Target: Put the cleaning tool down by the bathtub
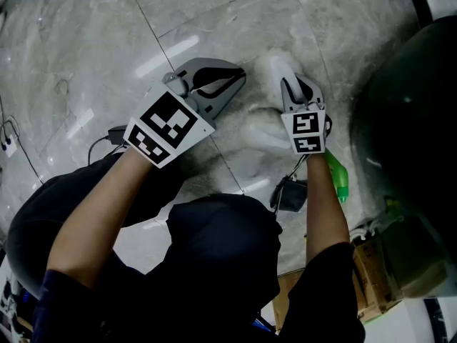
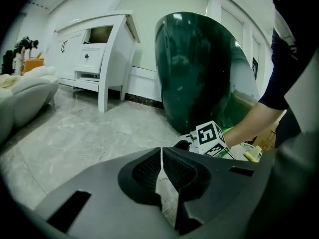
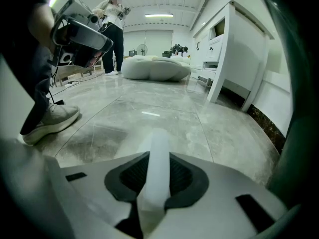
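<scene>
Beside the green bathtub (image 1: 410,120), the right tool (image 3: 157,178) pinches the white cleaner handle (image 3: 159,143) while the left tool (image 2: 162,171) is pressed together and empty; the next move is likely to lower and release the handle.

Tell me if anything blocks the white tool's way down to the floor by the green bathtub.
Nothing visible does. The right gripper is shut on the cleaning tool, and the marble floor ahead, up to the bathtub, is bare. A green bottle sits behind it, by the forearm.
</scene>
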Action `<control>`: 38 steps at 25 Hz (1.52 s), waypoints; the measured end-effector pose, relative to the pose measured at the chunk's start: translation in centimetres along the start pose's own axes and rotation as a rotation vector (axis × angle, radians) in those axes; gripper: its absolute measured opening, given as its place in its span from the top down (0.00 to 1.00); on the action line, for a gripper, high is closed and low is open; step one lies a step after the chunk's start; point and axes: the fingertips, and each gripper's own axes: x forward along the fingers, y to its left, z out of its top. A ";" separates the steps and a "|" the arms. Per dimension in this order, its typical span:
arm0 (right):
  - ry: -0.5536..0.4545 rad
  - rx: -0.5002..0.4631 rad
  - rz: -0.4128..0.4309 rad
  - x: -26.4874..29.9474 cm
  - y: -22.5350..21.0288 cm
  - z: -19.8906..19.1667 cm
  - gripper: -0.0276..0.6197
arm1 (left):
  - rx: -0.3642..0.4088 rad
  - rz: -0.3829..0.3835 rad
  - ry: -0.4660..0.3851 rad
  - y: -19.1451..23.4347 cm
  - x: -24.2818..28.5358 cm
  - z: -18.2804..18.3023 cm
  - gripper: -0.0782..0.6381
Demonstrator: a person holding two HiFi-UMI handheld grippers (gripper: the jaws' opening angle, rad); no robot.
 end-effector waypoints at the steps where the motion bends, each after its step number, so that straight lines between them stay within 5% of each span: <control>1: 0.002 0.001 -0.003 0.0 0.0 0.0 0.82 | 0.000 -0.001 0.001 -0.1 0.1 0.0 0.84; 28: -0.051 0.162 0.011 -3.2 -0.7 2.7 0.65 | 0.043 -0.032 -0.006 -0.9 0.9 2.7 0.84; 38: -0.030 0.320 -0.014 -8.3 -1.2 6.7 0.61 | -0.012 -0.029 0.009 1.7 -1.4 6.5 0.84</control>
